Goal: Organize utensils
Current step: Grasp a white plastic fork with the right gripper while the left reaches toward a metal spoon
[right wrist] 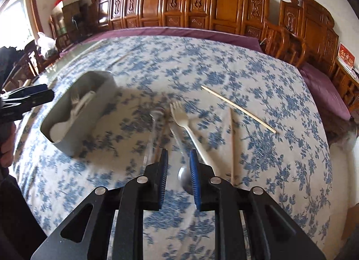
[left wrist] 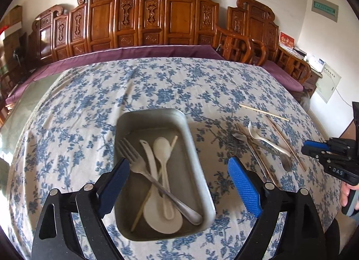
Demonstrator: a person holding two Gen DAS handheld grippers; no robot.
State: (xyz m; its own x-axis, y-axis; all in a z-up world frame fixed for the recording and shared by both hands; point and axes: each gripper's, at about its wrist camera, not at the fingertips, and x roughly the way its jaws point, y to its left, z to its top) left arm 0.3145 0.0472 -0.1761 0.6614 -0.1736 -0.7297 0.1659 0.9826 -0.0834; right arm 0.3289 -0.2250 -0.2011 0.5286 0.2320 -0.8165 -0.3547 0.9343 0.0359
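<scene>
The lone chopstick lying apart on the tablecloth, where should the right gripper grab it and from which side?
Grip the chopstick near mid-length, coming straight down from above with the jaws across its thin shaft. It lies flat on the tablecloth, clear of the white fork.

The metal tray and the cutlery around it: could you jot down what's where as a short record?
tray: metal tray on the floral tablecloth
in tray: metal fork, white spoon, white paddle, one chopstick
loose on cloth: white fork, metal spoon, chopstick
left gripper: open, above tray
right gripper: open, empty, over loose cutlery
</scene>
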